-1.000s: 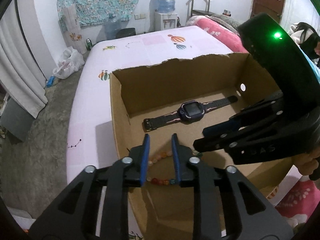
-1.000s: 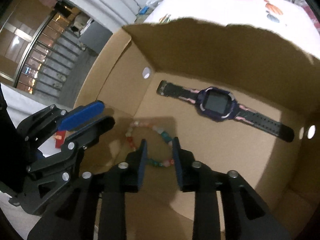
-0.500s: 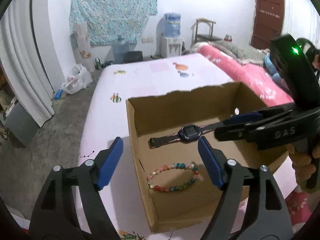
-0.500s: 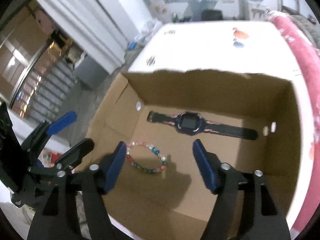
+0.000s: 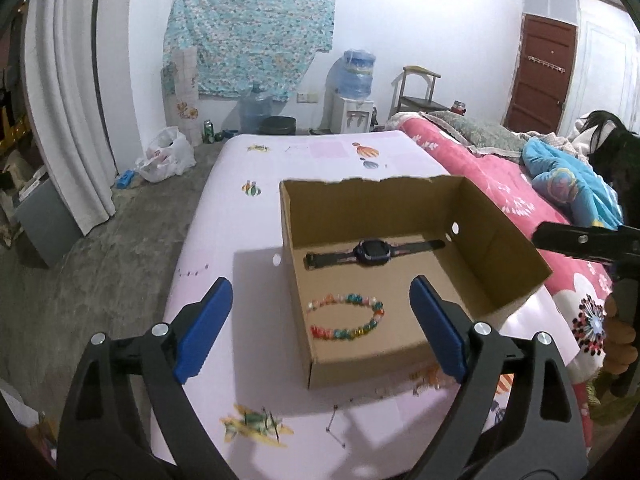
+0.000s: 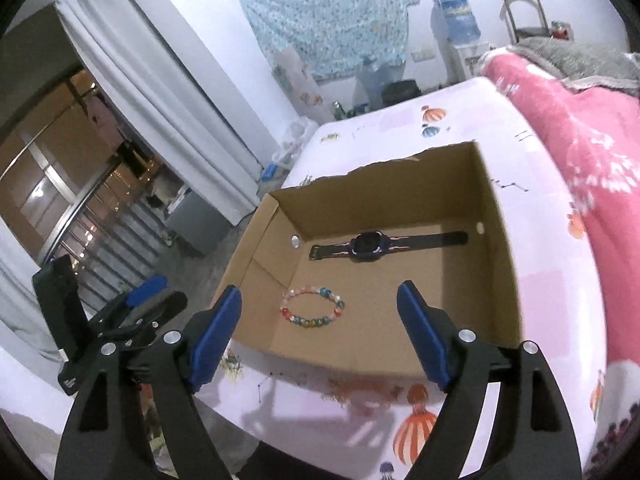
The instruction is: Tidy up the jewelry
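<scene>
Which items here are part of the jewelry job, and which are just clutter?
Job items:
- beaded bracelet, lying in the box
- watch, lying flat behind it
- cardboard box holding both
- left tool and right tool, both open and empty

Just lying about:
- water dispenser
- white plastic bag
- chair
- pink quilt

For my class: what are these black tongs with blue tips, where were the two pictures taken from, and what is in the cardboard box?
No robot here: a person holds one hand-held tool in each hand, each with a camera looking along its fingers. One picture is from the left tongs, the other from the right tongs. Both stand wide open, having just been opening, and hold nothing. On the pale pink patterned sheet sits an open brown cardboard box. Inside lie a dark wristwatch with a square face and a ring-shaped bracelet of coloured beads, apart from each other.
</scene>
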Demonstrator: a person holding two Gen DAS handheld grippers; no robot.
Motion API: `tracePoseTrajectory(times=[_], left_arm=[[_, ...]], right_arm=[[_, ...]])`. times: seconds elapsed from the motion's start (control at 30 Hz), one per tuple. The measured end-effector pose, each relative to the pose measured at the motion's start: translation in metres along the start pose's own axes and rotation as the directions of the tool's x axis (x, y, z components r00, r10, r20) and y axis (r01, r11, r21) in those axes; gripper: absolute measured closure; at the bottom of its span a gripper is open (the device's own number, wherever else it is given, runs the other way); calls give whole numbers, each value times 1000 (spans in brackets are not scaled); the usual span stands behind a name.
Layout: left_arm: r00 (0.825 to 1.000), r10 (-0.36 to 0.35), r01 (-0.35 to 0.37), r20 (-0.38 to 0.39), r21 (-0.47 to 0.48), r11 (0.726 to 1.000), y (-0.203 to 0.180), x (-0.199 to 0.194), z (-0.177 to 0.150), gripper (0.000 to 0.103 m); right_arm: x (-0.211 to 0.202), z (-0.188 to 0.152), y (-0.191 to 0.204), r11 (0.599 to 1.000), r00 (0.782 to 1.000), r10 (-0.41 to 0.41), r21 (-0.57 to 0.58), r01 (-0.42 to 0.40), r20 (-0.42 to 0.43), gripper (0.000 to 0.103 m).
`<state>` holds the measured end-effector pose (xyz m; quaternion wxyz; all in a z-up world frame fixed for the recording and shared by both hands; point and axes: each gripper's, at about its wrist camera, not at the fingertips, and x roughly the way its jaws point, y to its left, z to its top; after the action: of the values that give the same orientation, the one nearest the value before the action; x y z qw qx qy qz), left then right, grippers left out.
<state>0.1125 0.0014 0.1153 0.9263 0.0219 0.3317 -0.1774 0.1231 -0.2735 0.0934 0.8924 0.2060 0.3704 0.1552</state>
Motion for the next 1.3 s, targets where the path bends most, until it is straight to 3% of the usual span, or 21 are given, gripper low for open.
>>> tracePoseTrajectory(times=[0.23, 0.4, 0.57, 0.73, 0.9, 1.3], left_arm=[[1000, 6, -6, -28, -23, 1000, -2, -21, -33, 16], [998, 24, -27, -57, -48, 998, -1, -27, -54, 16], [990, 56, -64, -131, -55, 996, -3, -15, -81, 16], [972, 58, -77, -230, -72, 994, -1, 8, -110, 16], [956, 74, -91, -283, -47, 995, -3, 25, -131, 16], [947, 78, -90, -311, -25, 996, -8, 40, -146, 16]], right_arm=[[-23, -39, 15, 999, 999, -25, -26, 25, 25, 21], [-17, -68, 21, 997, 996, -81, -15, 81, -33, 21], [-9, -96, 31, 966, 966, -247, -95, 239, -74, 21], [-3, -118, 23, 942, 938, -329, -103, 319, -109, 15], [0, -135, 16, 934, 926, -356, -73, 349, -122, 15], [-2, -153, 21, 931, 926, -364, -78, 357, -104, 15]])
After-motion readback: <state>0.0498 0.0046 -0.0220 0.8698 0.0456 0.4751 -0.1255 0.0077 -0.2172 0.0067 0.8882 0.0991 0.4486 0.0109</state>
